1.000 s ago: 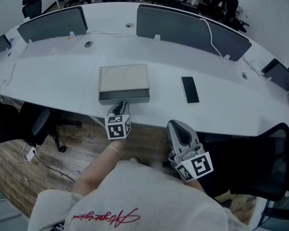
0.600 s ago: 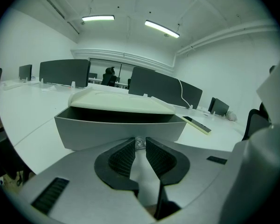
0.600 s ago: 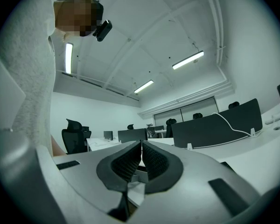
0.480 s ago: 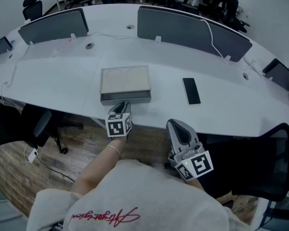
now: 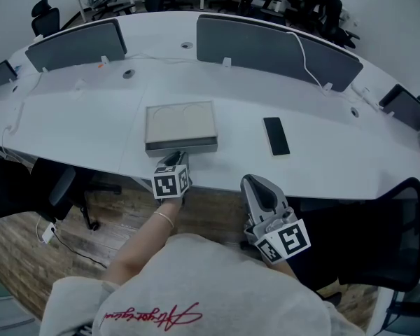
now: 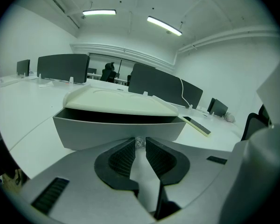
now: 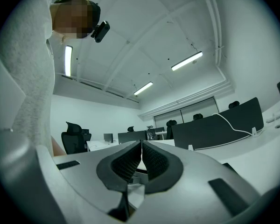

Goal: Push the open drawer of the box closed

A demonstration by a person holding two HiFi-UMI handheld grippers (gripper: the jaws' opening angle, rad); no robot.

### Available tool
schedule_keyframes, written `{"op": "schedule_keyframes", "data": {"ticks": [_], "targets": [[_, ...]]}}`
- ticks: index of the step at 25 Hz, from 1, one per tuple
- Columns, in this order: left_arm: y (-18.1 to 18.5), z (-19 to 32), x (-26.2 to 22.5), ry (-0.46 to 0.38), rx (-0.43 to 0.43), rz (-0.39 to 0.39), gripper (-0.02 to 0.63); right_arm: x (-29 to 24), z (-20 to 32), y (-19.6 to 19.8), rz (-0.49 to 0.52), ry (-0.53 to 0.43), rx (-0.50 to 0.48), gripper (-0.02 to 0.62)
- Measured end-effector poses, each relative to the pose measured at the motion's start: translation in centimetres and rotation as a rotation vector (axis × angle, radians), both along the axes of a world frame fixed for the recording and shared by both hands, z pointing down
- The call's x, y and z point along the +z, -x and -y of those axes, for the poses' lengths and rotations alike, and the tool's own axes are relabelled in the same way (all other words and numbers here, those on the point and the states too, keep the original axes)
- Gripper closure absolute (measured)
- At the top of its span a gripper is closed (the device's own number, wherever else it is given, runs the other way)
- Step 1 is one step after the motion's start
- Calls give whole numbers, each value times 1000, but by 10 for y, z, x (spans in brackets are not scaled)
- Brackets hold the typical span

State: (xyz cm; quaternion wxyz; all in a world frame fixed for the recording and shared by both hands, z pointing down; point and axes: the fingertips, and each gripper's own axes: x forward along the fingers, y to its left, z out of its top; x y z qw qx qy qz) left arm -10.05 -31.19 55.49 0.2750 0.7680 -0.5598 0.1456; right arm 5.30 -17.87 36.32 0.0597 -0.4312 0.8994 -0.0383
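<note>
A flat beige box (image 5: 180,121) lies on the white desk (image 5: 84,128) near its front edge. Its grey drawer (image 5: 181,147) sticks out a little toward me. In the left gripper view the drawer front (image 6: 116,130) fills the middle, with a dark gap under the box's top (image 6: 116,101). My left gripper (image 5: 175,158) is at the middle of the drawer front. Its jaws are shut on the small shiny knob (image 6: 139,143). My right gripper (image 5: 256,185) hangs off the desk edge, shut and empty, pointing level (image 7: 141,147).
A dark phone (image 5: 275,136) lies on the desk to the right of the box, seen also as the phone (image 6: 198,125) past the drawer's corner. Grey divider screens (image 5: 273,44) and a white cable stand along the desk's far side. Office chairs stand beyond.
The drawer's grey strip below the box top looks a little narrower than a second ago. My left gripper stays at its front. My right gripper has not moved.
</note>
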Motion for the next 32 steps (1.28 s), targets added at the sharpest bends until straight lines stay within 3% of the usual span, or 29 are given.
{"op": "schedule_keyframes", "data": {"ticks": [32], "targets": [[2, 23, -1, 4, 1, -8, 522, -2, 8, 4, -14, -7, 4, 577]]}}
